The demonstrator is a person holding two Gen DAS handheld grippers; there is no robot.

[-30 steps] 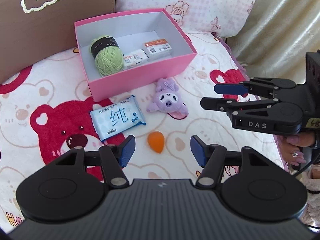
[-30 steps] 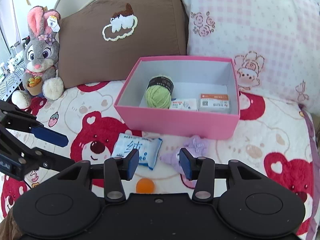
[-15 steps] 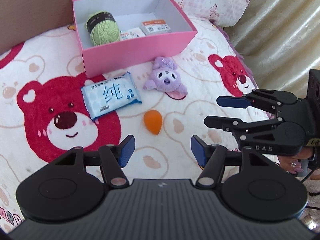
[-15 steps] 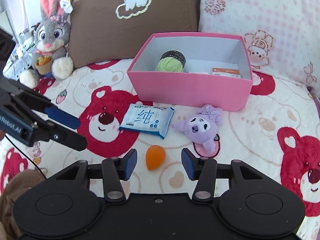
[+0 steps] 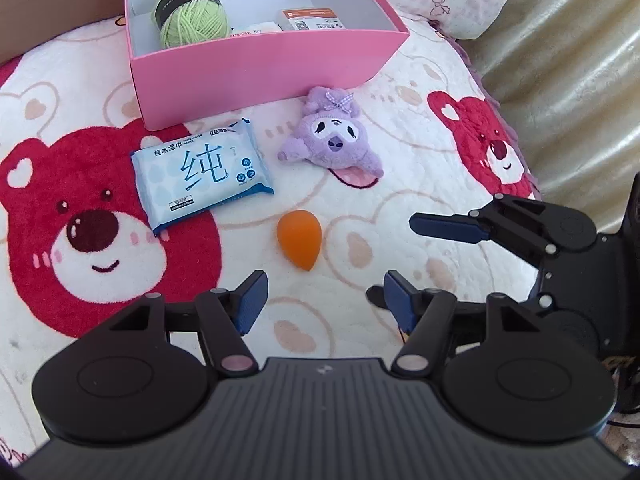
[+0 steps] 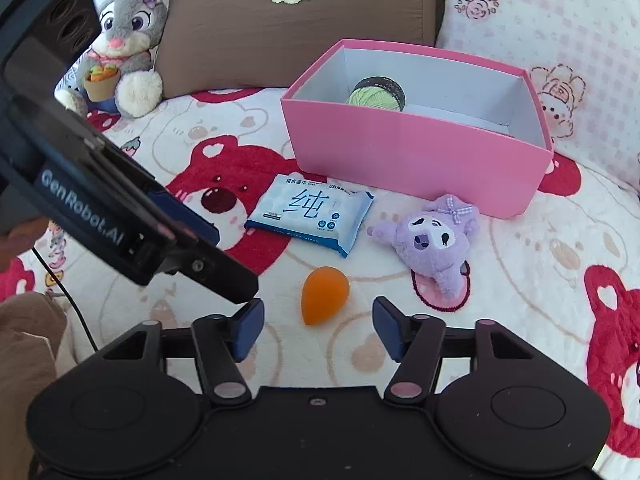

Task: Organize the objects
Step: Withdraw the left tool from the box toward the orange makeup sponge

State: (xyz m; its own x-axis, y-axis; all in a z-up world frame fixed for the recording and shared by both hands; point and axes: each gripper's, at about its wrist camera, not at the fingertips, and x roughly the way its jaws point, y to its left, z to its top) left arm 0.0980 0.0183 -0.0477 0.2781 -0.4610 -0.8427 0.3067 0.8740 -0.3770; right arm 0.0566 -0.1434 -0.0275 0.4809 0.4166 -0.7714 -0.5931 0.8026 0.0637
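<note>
An orange teardrop sponge [image 5: 300, 244] [image 6: 324, 294] lies on the bear blanket. A blue wipes pack [image 5: 202, 174] [image 6: 310, 212] and a purple plush [image 5: 332, 140] [image 6: 432, 240] lie beyond it. Behind them stands the pink box [image 5: 260, 68] [image 6: 412, 160] with green yarn [image 5: 192, 20] [image 6: 376, 94] and small cartons [image 5: 310, 20] inside. My left gripper [image 5: 324, 304] [image 6: 216, 256] is low, just short of the sponge, its jaws opening and empty. My right gripper [image 6: 318, 320] [image 5: 394, 258] comes from the right. Its jaws are opening, with the sponge's pointed end just ahead of the tips, untouched.
A grey bunny plush [image 6: 128, 40] and a brown pillow [image 6: 300, 20] sit at the back left, a pink checked pillow [image 6: 540, 20] at the back right. Beige fabric [image 5: 568, 80] borders the blanket's right edge. The two grippers are close together over the sponge.
Both grippers have sunk toward the blanket and drawn nearer the orange sponge. The right gripper's jaws have spread clearly wider. Nothing on the blanket has moved.
</note>
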